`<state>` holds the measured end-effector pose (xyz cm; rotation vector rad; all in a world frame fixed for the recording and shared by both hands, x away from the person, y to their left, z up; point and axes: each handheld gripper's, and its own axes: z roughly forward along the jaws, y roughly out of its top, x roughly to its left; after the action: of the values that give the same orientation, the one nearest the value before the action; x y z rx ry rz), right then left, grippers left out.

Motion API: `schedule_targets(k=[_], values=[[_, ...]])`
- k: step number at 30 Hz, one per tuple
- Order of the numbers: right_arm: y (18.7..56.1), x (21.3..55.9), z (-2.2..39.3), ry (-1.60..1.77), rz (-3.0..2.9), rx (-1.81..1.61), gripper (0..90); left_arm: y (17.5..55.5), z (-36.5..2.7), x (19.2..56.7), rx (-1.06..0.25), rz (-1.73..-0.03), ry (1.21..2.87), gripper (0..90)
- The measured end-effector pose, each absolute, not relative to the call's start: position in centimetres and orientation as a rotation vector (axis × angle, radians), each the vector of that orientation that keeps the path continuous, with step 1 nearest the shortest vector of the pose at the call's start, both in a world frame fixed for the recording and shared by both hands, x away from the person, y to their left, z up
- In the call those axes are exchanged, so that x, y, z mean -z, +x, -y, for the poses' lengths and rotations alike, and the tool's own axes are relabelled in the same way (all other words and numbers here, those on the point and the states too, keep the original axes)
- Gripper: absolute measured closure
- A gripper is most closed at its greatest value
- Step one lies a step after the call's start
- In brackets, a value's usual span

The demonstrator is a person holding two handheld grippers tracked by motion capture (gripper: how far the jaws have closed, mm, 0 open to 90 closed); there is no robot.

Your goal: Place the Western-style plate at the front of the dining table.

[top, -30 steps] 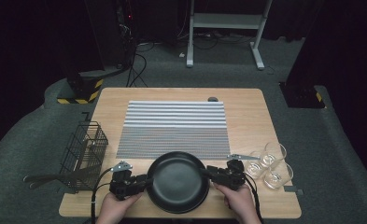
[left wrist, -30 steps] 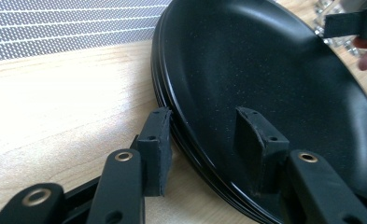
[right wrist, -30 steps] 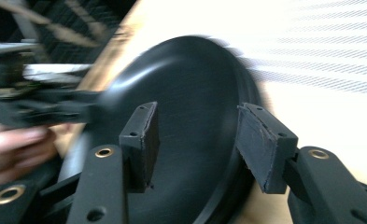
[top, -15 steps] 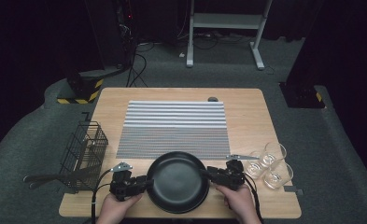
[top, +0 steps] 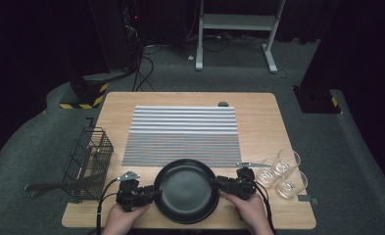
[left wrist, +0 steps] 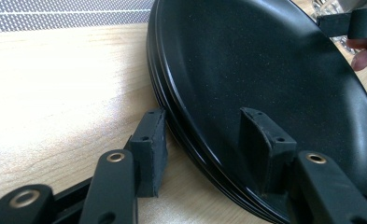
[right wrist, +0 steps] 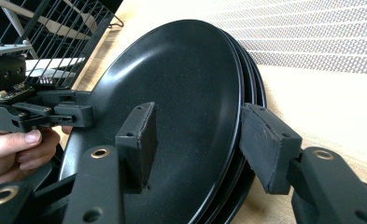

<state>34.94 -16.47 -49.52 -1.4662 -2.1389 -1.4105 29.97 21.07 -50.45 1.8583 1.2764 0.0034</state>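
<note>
High view puts the stack of black plates (top: 186,190) at the near edge of the desk (top: 258,122), squarely between the two hands. The left gripper (top: 151,196) lies at the stack's left rim and the right gripper (top: 218,183) at its right rim, so the stack sits directly inward from each, both equally near. In the left gripper view the jaws straddle the rim, one pad over the top plate and one outside on the wood, with a visible gap: open, not clamping; they have just been opening. In the right gripper view the jaws likewise bracket the rim with daylight either side, so that gripper is open too. Beyond lie the striped mat (top: 182,134), the wire basket (top: 88,156) at left and the glasses (top: 280,174) at right.
</note>
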Motion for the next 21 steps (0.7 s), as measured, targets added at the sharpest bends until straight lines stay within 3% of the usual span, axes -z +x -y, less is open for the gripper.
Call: schedule_targets(k=[21], values=[[34.83, 49.36, 16.18, -1.519, 2.062, 1.383, 43.3, 30.08, -21.14, 50.56, 0.012, -1.310, 1.832, 57.0]])
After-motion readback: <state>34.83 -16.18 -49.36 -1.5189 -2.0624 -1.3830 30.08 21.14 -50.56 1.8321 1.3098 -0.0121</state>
